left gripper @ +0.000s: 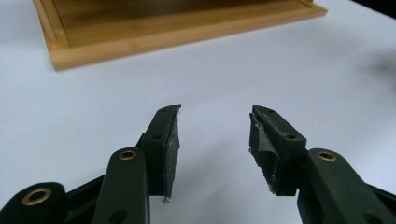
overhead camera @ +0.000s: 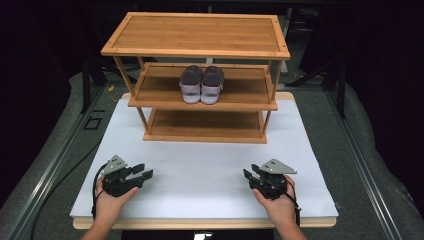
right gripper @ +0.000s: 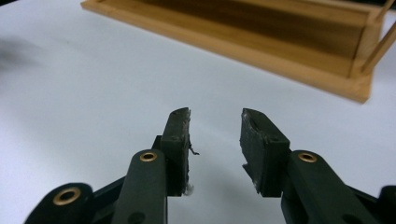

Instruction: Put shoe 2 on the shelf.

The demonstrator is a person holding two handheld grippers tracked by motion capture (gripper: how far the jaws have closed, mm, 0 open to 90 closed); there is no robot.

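Black jaws are what I am looking along on my left gripper (overhead camera: 142, 175), and they are standing apart with only the bare white table sheet (overhead camera: 200, 170) showing between them, nothing pinched. In the left gripper view (left gripper: 215, 140) the near edge of the bamboo rack's (left gripper: 140, 39) bottom shelf is lying ahead and well apart from the fingertips (left gripper: 170, 135). Moving rightward in the high view, the three-tier rack (overhead camera: 197, 35) is standing at the far middle of the sheet, and I am counting one pair of shoes, so two shoes (overhead camera: 201, 84), sitting side by side and touching on the middle shelf (toes pointing my way). They are sitting well apart from both grippers, roughly between them and farther back. On the right, my right gripper (overhead camera: 251, 176) is resting low over the sheet near the table's front edge, its jaws likewise parted and holding nothing; in the right gripper view (right gripper: 215, 137) the rack's bottom shelf (right gripper: 261, 37) is crossing the upper part of the picture, clear of the fingertips (right gripper: 254, 140). I am counting two grippers, two hands, one rack with three shelves, two shoes.
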